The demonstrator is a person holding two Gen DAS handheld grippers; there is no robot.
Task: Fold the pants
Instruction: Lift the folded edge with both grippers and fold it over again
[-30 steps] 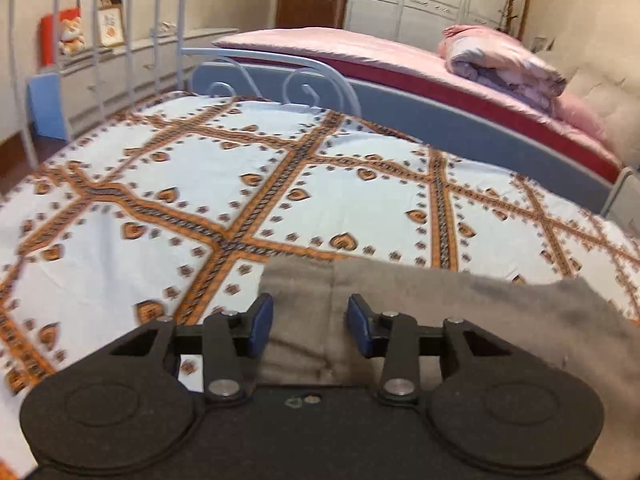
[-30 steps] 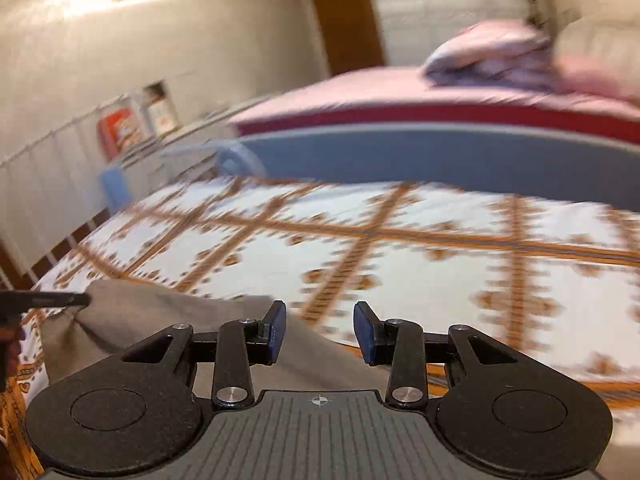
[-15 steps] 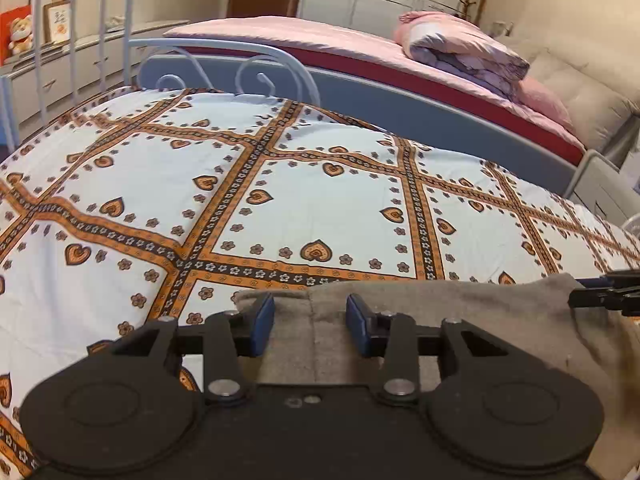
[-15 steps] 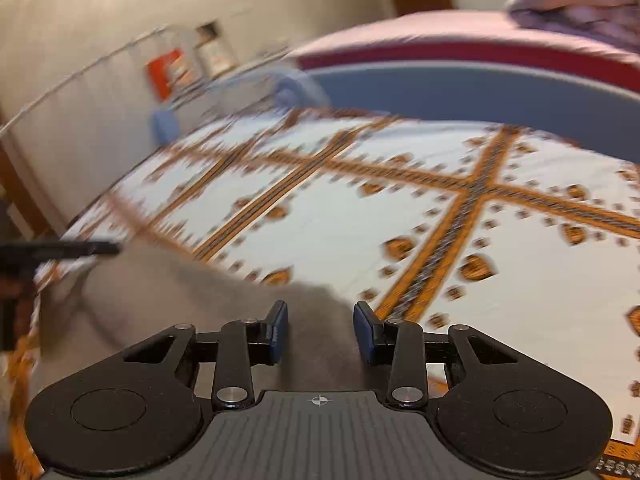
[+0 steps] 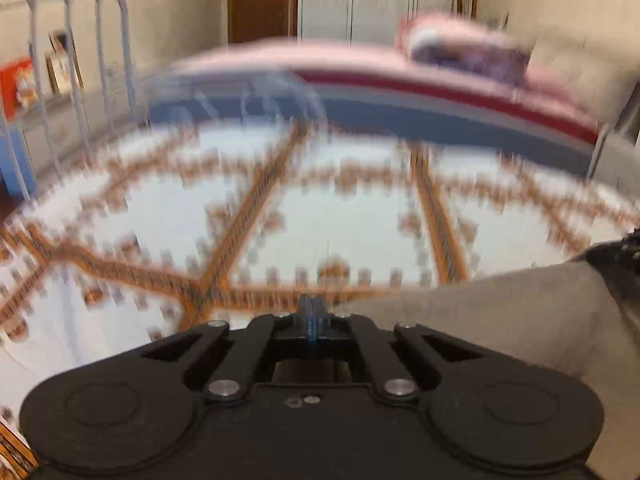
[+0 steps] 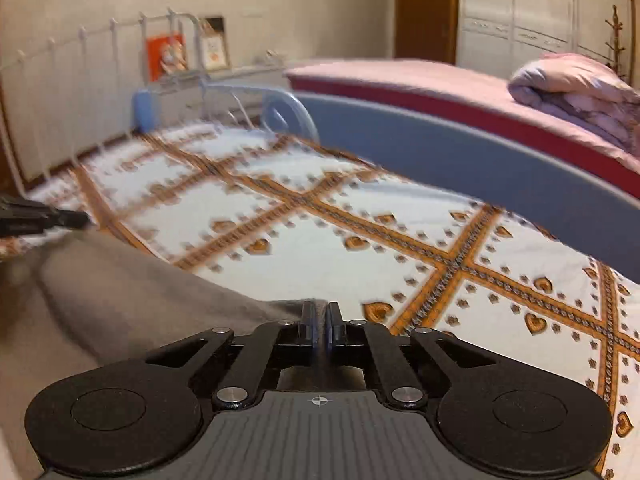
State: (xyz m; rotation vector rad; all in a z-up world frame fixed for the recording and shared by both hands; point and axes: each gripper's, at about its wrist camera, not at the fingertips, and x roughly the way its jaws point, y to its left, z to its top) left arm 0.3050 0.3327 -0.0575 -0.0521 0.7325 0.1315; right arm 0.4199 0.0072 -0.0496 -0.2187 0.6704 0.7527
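The grey-brown pants [image 5: 480, 320] lie on the patterned bed sheet [image 5: 340, 220]. In the left wrist view, which is motion-blurred, my left gripper [image 5: 313, 312] is shut at the pants' left top edge, the cloth stretching off to the right toward the other gripper's tip [image 5: 624, 252]. In the right wrist view the pants [image 6: 120, 300] spread to the left, and my right gripper [image 6: 319, 320] is shut on their right top edge. The left gripper's tip [image 6: 44, 220] shows at the far left.
A white metal bed rail [image 6: 100, 92] runs along the far left. A blue footboard [image 6: 460, 152] and a second bed with pink bedding [image 6: 400, 76] and a rolled quilt [image 6: 580, 92] lie beyond. Shelves with pictures [image 6: 184, 54] stand at the wall.
Both grippers went from open, straddling the pants' top edge, to shut on it. The left view has become blurred by motion, and the cloth between the grippers now looks pulled.
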